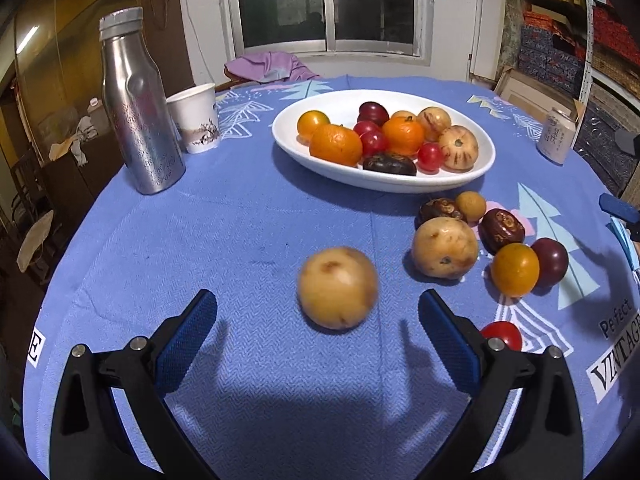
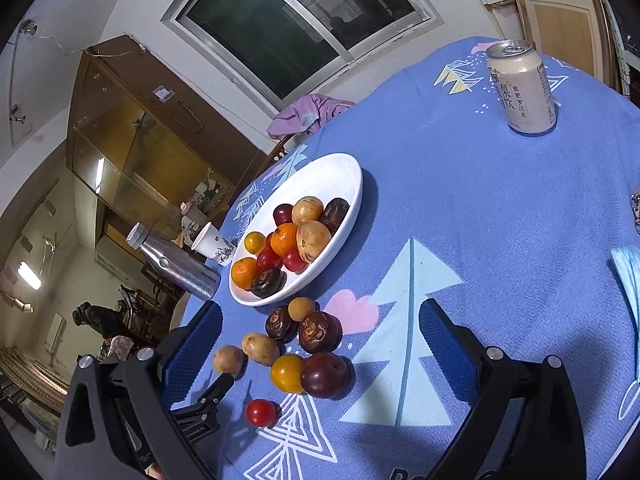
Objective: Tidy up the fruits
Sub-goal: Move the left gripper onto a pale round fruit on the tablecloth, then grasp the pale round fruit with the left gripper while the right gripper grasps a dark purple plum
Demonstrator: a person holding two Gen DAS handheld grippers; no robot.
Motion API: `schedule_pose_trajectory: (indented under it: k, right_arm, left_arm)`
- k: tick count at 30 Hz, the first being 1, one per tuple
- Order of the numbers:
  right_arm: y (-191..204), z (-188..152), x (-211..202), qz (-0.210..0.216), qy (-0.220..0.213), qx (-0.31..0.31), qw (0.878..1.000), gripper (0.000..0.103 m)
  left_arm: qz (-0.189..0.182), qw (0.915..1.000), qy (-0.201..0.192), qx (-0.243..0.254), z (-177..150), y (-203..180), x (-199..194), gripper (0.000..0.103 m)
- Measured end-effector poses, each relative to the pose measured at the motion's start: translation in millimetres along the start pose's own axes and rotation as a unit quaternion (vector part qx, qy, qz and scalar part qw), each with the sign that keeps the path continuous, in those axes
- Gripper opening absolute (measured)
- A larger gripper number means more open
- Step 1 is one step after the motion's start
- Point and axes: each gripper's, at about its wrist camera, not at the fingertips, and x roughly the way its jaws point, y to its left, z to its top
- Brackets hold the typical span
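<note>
The left tongs (image 1: 318,320) sit low over the desk (image 1: 240,240), pointing flat toward the far window, and their two blue fingers (image 1: 188,340) are spread wide with nothing held. A tan fruit (image 1: 337,287) lies on the blue cloth just ahead of them, about in the middle of the gap but a bit past the tips, touching neither finger; it looks blurry. To its right is a small pile of loose fruit: a bigger tan one (image 1: 445,247), two dark brown ones, a small tan ball, an orange one (image 1: 515,269) and a dark plum (image 1: 551,261). A little red tomato (image 1: 502,335) peeks out just behind the right finger. Farther off sits a white bowl (image 1: 312,152) full of fruit. A metal bottle (image 1: 138,108) and a paper cup (image 1: 196,118) stand to the left, and a can (image 1: 556,136) stands to the right. The right tongs (image 2: 320,340) are tilted over the same desk, wide open and empty too. The loose pile lies between their fingers, closer to the left one, with the plum (image 2: 325,374) near the middle.
</note>
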Motion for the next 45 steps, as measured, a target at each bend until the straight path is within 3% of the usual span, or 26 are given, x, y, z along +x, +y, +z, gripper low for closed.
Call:
schedule_pose_trajectory:
  k: [9,15,16,17,19,24,26,32,35,36,39,42,45]
  right_arm:
    - [4,-3,4,-0.002,0.009,-0.007,1.0,0.099]
    - [9,-5,7,-0.004,0.013,-0.02,1.0,0.099]
    - [9,-6,7,-0.005,0.013,-0.02,1.0,0.099]
    - [9,-6,7,-0.005,0.014,-0.021,1.0,0.099]
    - [9,-6,8,-0.006,0.015,-0.021,1.0,0.099]
    - [11,-7,11,-0.009,0.02,-0.025,0.999,0.1]
    - [13,-8,12,-0.011,0.022,-0.031,0.999,0.1]
    - [17,-12,17,-0.021,0.03,-0.051,0.998,0.099]
    - [25,-18,21,-0.038,0.039,-0.092,0.994,0.099]
    - [29,-22,22,-0.047,0.042,-0.109,0.992,0.096]
    - [39,-38,31,-0.084,0.059,-0.169,0.98,0.075]
    - [40,-50,44,-0.096,0.087,-0.189,0.973,0.055]
    - [39,-54,49,-0.103,0.095,-0.199,0.97,0.052]
  left_arm:
    - [0.008,0.9998,-0.012,-0.011,4,5,1,0.099]
    - [0.007,0.9998,-0.014,0.013,7,-5,3,0.097]
    - [0.007,0.9998,-0.015,0.015,7,-5,3,0.093]
    - [0.003,0.9998,-0.011,0.016,8,-6,4,0.081]
    - [-0.008,0.9998,0.001,0.016,8,-6,9,0.067]
    - [-0.033,0.9993,0.019,0.003,9,-2,17,0.056]
    - [-0.049,0.9985,0.027,0.0,9,-3,21,0.045]
    - [-0.054,0.9982,0.024,-0.011,9,1,20,0.044]
    - [-0.038,0.9989,0.011,-0.024,9,10,14,0.044]
    - [-0.033,0.999,0.007,-0.028,10,13,12,0.044]
    - [-0.032,0.9985,0.003,-0.045,10,21,9,0.044]
    - [-0.035,0.9985,0.003,-0.041,10,20,8,0.044]
    - [-0.036,0.9989,0.0,-0.03,10,16,6,0.044]
